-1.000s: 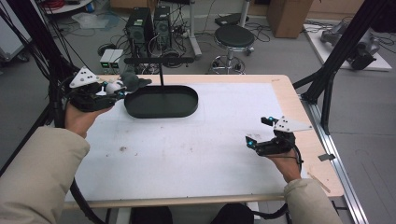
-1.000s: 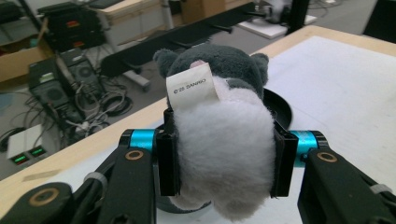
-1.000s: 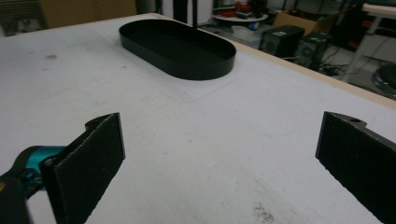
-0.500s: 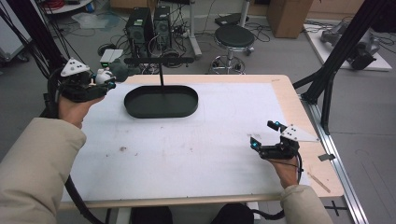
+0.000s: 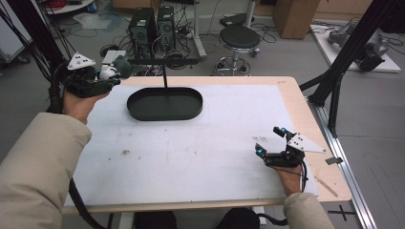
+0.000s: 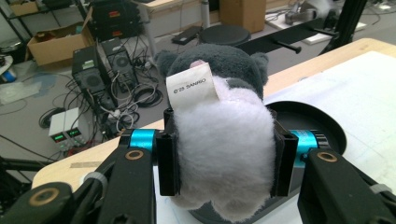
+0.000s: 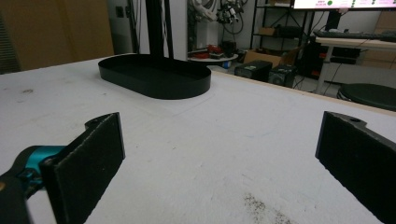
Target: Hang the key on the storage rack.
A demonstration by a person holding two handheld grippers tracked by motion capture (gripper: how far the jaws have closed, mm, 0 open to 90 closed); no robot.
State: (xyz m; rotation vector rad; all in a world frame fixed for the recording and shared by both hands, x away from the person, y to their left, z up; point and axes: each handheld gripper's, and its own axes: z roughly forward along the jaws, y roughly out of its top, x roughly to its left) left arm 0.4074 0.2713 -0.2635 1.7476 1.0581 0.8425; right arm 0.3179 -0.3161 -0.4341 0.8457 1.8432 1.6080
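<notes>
Plush toy (image 6: 224,140) is squeezed tight in the left claw (image 5: 102,78) off the counter's (image 5: 191,157) far left corner, not yet in the black tray (image 5: 165,104); right claw (image 5: 272,145) rests open, empty.

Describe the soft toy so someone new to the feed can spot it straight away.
Start at the white table and find the black oval tray near its far edge. Just left of the tray, above the table's far left corner, the left gripper is shut on the plush toy. It is the one fluffy thing there: grey on top, white below, with a paper tag.
</notes>
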